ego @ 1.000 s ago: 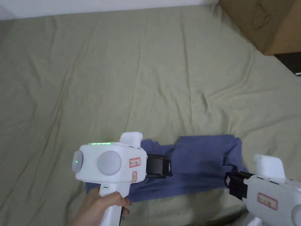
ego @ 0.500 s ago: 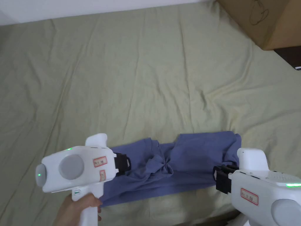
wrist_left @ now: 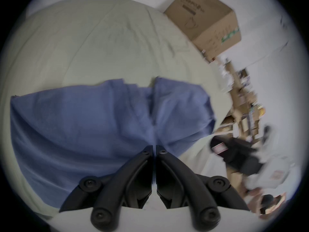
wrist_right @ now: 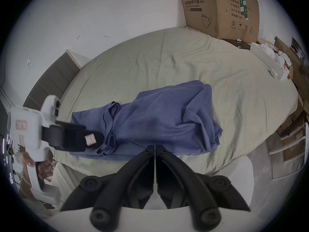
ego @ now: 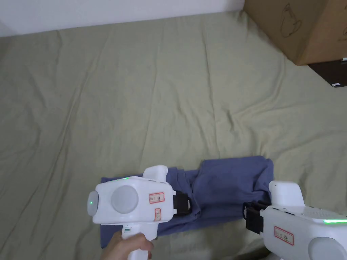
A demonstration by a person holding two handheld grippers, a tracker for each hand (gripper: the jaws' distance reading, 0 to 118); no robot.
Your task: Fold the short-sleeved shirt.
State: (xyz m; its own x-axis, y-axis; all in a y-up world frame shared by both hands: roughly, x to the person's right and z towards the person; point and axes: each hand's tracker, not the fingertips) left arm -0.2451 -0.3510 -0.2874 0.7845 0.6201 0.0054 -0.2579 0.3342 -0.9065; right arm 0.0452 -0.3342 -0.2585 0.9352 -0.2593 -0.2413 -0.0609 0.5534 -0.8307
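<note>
A blue short-sleeved shirt [ego: 230, 182] lies folded into a long strip across the near part of the bed. My left gripper [ego: 191, 204] is over its middle, by the bunched collar folds, with its jaws shut. In the left gripper view the shut tips [wrist_left: 154, 147] touch the shirt [wrist_left: 83, 126]; I cannot tell whether cloth is pinched between them. My right gripper [ego: 248, 216] hovers at the shirt's near right edge, shut and holding nothing. In the right gripper view its tips [wrist_right: 154, 146] sit just short of the shirt [wrist_right: 158, 115], with the left gripper [wrist_right: 98, 140] farther left.
An olive-green sheet [ego: 152, 101] covers the bed, wrinkled and bare beyond the shirt. A large cardboard box [ego: 305, 27] stands at the far right corner. Shelving and clutter [wrist_right: 284, 64] lie past the bed's right side. A hand [ego: 132, 245] holds the left gripper.
My left gripper went from the shirt's left end rightward to its middle. The bunched cloth there now lies flatter. The right gripper has hardly moved.
</note>
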